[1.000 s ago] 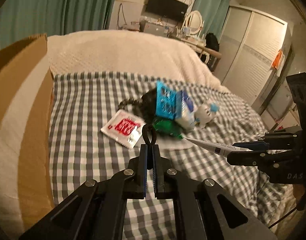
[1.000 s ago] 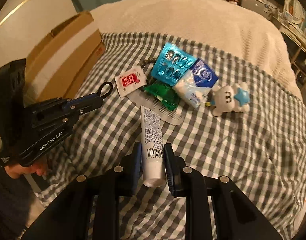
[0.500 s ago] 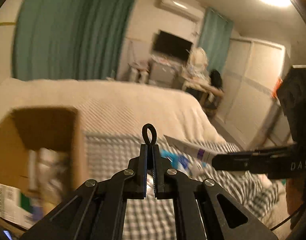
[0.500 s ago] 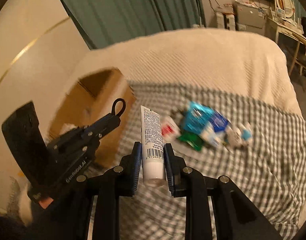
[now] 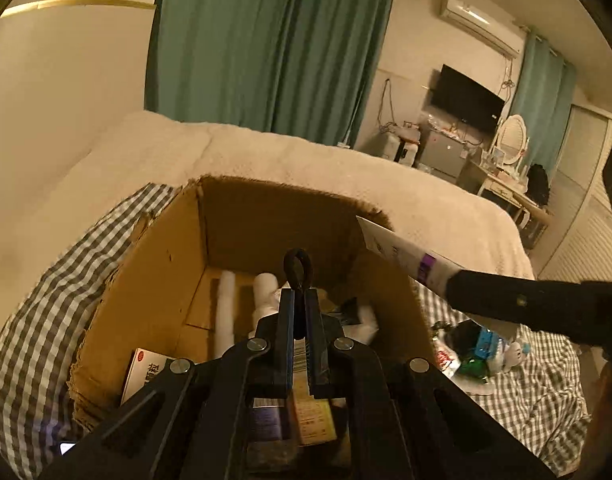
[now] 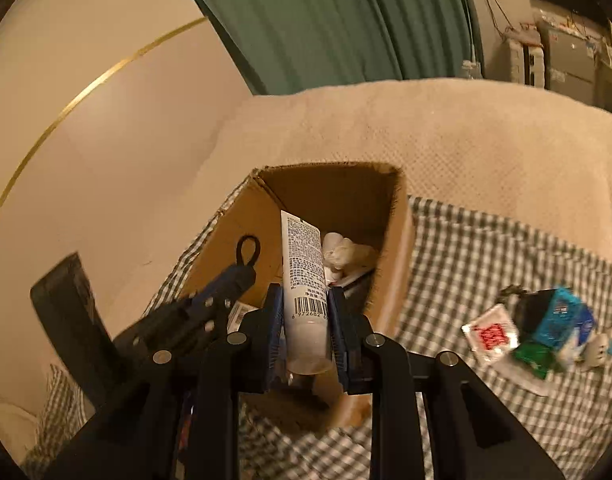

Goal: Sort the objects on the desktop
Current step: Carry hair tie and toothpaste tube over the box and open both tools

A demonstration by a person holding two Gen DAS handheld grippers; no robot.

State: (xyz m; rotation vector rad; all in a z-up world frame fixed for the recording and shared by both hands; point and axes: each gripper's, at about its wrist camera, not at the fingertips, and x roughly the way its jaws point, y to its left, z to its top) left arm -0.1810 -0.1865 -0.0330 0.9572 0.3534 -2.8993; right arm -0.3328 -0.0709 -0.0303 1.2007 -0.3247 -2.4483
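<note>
Bedspread [image 6: 485, 248] in grey check carries the open cardboard box [image 6: 397, 232]; above its mouth the right gripper [image 6: 306, 316] pinches a white tube [image 6: 304, 272] by the cap end, and the left gripper [image 5: 300, 312] nips a small black loop [image 5: 297, 268], jaws pressed together.

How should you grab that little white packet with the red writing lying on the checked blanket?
Pinch the flat white packet with red print by its free edge, the one facing the brown cardboard box, coming down from above. It lies flat, and other things crowd its far side.
</note>
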